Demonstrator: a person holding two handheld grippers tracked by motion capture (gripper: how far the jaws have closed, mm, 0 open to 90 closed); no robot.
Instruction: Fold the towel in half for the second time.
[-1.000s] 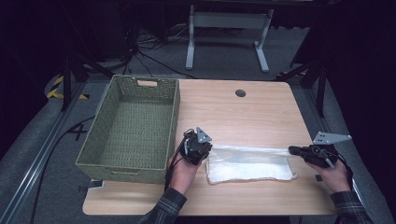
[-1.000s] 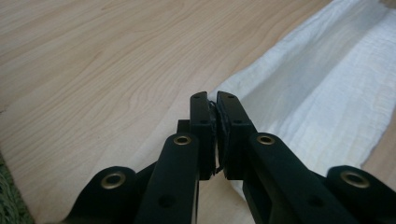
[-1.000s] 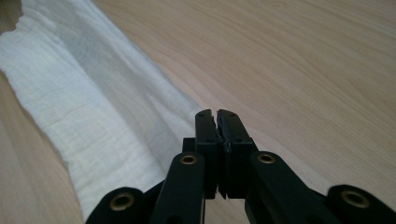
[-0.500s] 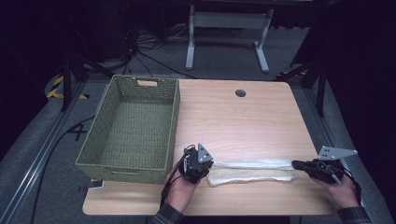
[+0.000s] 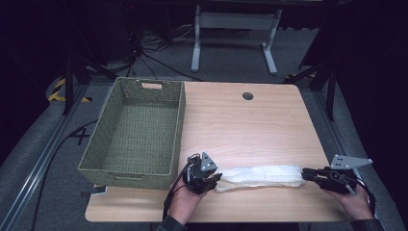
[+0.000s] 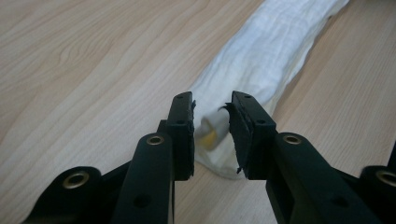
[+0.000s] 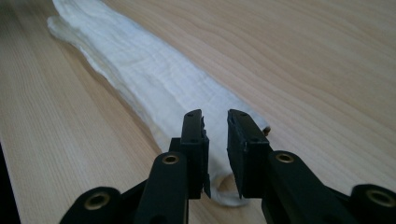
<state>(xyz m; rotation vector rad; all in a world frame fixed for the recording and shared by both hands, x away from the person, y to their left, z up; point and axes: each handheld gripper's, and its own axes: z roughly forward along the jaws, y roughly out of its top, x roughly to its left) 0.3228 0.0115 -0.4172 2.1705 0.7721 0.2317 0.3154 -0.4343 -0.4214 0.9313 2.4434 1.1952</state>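
A white cloth [image 5: 262,175] lies folded into a long narrow strip near the table's front edge. My left gripper [image 5: 216,180] is at its left end and my right gripper [image 5: 305,174] at its right end. In the left gripper view the jaws [image 6: 211,109] have just been opening; a gap shows, and the cloth's [image 6: 271,56] end lies loose between the pads. In the right gripper view the jaws [image 7: 215,119] have also just been opening and stand slightly apart. The cloth's [image 7: 140,70] other end rests on the wood between and below them, unpinched.
A green woven basket [image 5: 180,125] stands with nothing in it on the table's left side, close to my left hand. The wooden table [image 5: 240,125] has a round cable hole [image 5: 248,96] at the back. A metal stand [image 5: 231,29] is on the floor behind.
Both hands drew toward the front edge, folding the cloth from a wider sheet into a narrow strip. Both pairs of jaws have parted and let go of the cloth's ends.
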